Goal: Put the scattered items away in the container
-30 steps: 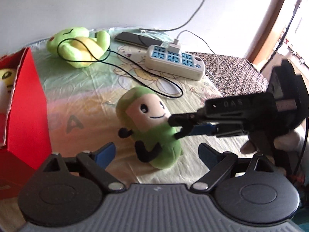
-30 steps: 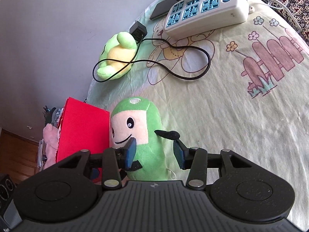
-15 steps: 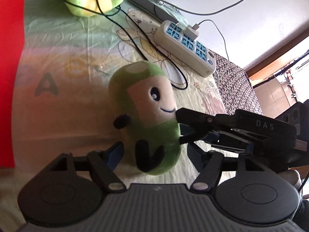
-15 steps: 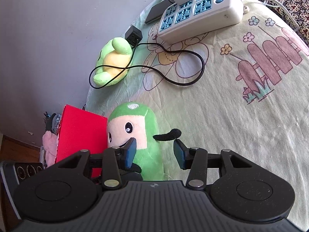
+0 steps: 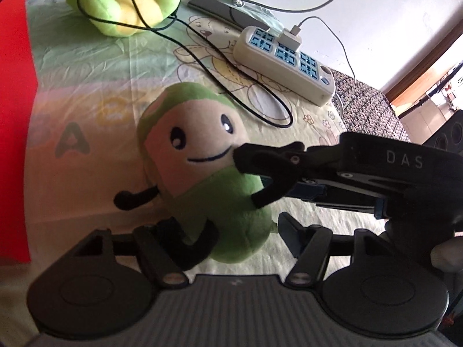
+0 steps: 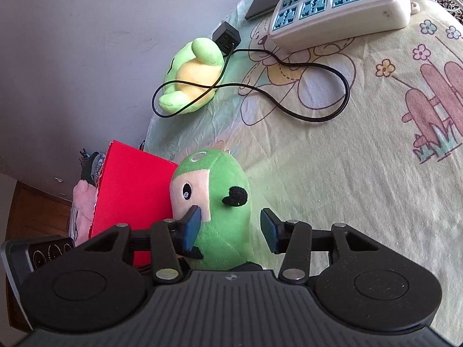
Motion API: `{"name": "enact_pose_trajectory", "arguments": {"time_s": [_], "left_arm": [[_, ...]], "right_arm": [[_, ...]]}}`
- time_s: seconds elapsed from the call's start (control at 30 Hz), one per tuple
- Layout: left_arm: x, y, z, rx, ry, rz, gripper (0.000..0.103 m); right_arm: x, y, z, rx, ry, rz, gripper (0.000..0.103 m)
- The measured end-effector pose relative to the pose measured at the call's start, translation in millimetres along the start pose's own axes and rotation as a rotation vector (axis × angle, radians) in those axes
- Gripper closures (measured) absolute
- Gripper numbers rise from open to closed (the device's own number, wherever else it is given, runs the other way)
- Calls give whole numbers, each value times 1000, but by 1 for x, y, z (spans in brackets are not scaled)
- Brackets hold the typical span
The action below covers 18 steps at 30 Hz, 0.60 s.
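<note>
A green bean plush [image 5: 202, 156] with a beige smiling face stands upright on the patterned cloth, next to the red box [image 5: 14, 115]. My left gripper [image 5: 220, 231] is low over it, its jaws closing with the plush's base and black legs between the fingers and touching them. My right gripper [image 5: 249, 179] reaches in from the right, its tips against the plush's side. In the right wrist view, the plush [image 6: 220, 202] sits between the jaws of the right gripper [image 6: 230, 227]. The left pad lies on its face. The right pad stands clear of it.
A green and yellow turtle plush [image 5: 121, 8] lies far back with a black cable [image 5: 251, 110] looped over it. A white power strip [image 5: 286, 57] and a dark phone [image 5: 214, 7] lie near the wall. A pink plush [image 6: 82, 202] sits inside the red box [image 6: 133, 190].
My left gripper came down close over the bean plush and its wide jaws closed in around its base. The right gripper stayed put at the plush's side.
</note>
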<state>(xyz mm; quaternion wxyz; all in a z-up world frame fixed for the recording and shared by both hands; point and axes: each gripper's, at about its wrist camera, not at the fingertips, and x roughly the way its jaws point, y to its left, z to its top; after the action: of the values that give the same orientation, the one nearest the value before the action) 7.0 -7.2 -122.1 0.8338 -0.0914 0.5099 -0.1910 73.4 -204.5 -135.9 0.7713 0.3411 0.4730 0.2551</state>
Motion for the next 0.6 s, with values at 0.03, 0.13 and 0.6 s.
{"name": "enact_pose_trajectory", "arguments": {"time_s": [0.03, 0.13, 0.6], "left_arm": [[1, -3, -1, 24, 4, 16, 35], [1, -12, -7, 97, -5, 59, 35], [-25, -13, -24, 93, -59, 108, 49]], "right_arm": [[0, 1, -1, -11, -1, -5, 53], [-1, 1, -2, -34, -5, -18, 50], [-4, 27, -18, -82, 29, 46, 68]]}}
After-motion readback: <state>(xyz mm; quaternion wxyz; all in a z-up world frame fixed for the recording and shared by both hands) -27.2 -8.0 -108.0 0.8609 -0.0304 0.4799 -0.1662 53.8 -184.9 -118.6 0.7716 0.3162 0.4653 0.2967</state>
